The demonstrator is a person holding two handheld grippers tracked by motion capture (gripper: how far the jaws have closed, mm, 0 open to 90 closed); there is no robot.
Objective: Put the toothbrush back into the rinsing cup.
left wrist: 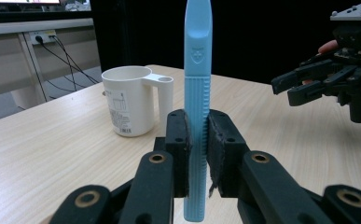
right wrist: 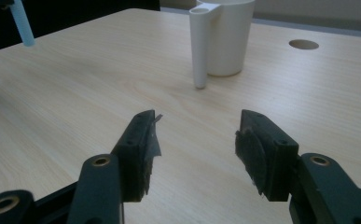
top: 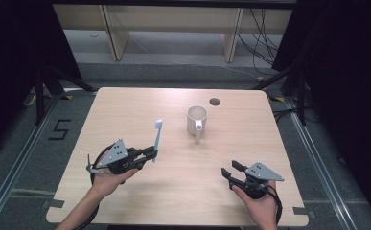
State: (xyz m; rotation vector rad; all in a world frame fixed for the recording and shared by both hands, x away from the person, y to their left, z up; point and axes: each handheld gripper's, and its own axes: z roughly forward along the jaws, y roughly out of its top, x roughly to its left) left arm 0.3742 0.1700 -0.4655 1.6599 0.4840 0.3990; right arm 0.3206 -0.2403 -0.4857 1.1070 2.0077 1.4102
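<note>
toothbrush [left wrist: 197, 93] upright in left gripper [left wrist: 197, 140]

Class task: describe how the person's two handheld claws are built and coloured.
The left claw and right claw are black linkages with brass-coloured pivot rings, ending in flat padded jaws. Each carries a grey three-cornered plate on top. A black cable trails from each. The forearms are bare, without sleeves.

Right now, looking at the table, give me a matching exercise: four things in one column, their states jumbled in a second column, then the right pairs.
Things:
1. toothbrush
2. mug
3. left gripper
4. right gripper

States:
A. open, holding nothing
B. standing on the table, nothing gripping it
C. held upright between two jaws
D. shut on a light blue handle

Pairs: 1-C, 2-B, 3-D, 4-A
</note>
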